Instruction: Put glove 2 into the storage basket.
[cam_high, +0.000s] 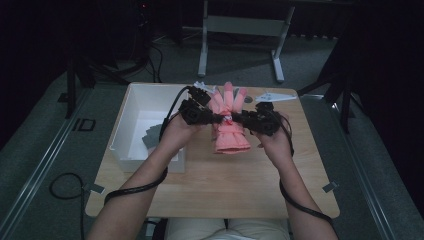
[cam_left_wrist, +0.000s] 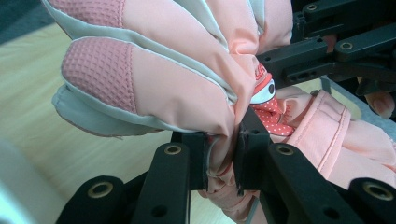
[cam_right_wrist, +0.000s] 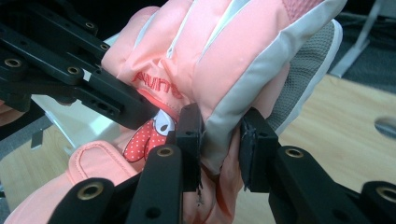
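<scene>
Jaws of both grippers pinch one pink glove (cam_high: 229, 120) from opposite sides, and in the high view it hangs between them above the wooden table (cam_high: 215, 185), fingers pointing away from the person, cuff toward them. The left gripper (cam_high: 212, 117) bites the glove's left edge and the right gripper (cam_high: 242, 118) its right edge, at about the wrist. A white bin (cam_high: 131, 102) stands on the table just left of the hands, its wall close to the left forearm.

From the left gripper view, the left gripper (cam_left_wrist: 222, 156) has its pads pressed into a bunched fold of fabric at the side seam, below the textured fingertips; the gap is narrow, filled with cloth.

From the right gripper view, the right gripper (cam_right_wrist: 219, 140) clamps the grey-edged side of the glove (cam_right_wrist: 224, 60), its jaws a little wider apart than the left's, with a thicker padded fold between them.

To carry this well, I judge both hands should travel together at the same height, keeping the cloth gently taut but not stretched, since each grip is on an edge fold that could slip out.
</scene>
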